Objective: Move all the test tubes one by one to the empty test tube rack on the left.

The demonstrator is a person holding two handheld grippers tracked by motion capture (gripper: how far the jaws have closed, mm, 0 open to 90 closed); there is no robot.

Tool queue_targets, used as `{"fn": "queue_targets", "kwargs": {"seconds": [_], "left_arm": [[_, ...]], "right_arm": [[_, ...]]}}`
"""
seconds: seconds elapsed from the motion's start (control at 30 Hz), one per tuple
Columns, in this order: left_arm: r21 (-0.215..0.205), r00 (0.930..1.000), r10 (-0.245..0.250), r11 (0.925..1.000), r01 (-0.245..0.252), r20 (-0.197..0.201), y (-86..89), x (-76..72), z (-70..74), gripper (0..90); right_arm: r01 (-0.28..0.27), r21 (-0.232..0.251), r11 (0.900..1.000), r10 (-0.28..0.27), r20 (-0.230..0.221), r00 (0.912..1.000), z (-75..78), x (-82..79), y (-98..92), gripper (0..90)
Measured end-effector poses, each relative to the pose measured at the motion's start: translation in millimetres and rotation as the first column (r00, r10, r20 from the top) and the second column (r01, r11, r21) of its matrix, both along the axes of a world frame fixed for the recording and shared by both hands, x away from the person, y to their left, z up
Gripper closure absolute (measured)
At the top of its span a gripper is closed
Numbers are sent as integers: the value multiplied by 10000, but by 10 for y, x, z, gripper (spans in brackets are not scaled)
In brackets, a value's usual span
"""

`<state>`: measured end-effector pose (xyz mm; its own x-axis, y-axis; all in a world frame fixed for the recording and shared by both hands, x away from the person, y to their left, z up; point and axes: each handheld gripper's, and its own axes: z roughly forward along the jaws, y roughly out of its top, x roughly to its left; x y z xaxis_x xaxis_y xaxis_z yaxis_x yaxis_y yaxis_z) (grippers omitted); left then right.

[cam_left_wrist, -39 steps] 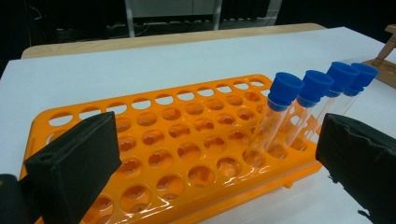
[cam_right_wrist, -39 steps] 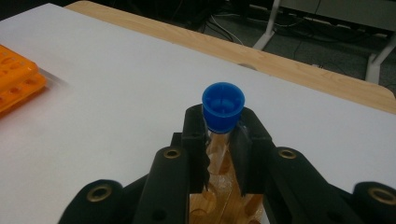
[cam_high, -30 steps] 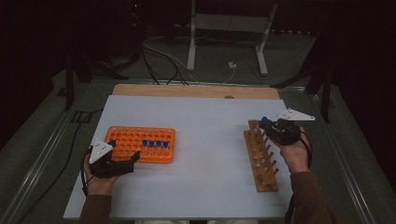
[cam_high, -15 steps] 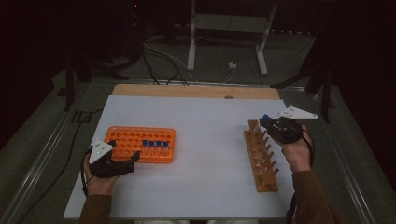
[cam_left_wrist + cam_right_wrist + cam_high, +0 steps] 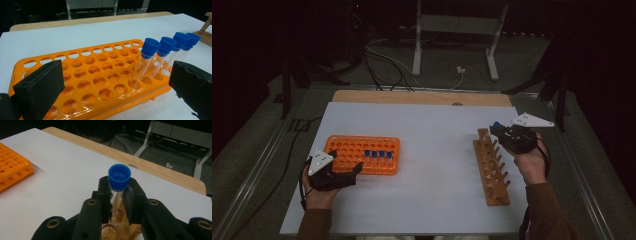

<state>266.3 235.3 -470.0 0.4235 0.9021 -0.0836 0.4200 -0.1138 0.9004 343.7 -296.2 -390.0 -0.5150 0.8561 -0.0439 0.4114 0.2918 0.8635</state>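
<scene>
Blue-capped tube (image 5: 119,180) clamped just under its cap in right tool (image 5: 117,192), centre frame, poised over far end of wooden rack (image 5: 491,165); seating step, calling for a straight drop into a hole. Left tool (image 5: 112,82) apart beside orange rack (image 5: 82,82), lower left. Little changed from earlier frames.
</scene>
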Motion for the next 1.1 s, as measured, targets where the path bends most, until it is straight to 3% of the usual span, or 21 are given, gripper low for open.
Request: {"fn": "queue_targets", "kwargs": {"seconds": [0.6,1.1], "left_arm": [[-76,9999,-63,10000,64,142,-12,-13,36,6],[-42,9978,-516,9986,519,416,-151,-21,172,7]], "right_arm": [[-378,120,9992,379,-44,9993,0,-18,114,768],[-913,164,9957,915,-158,9957,-18,-39,272,768]]}}
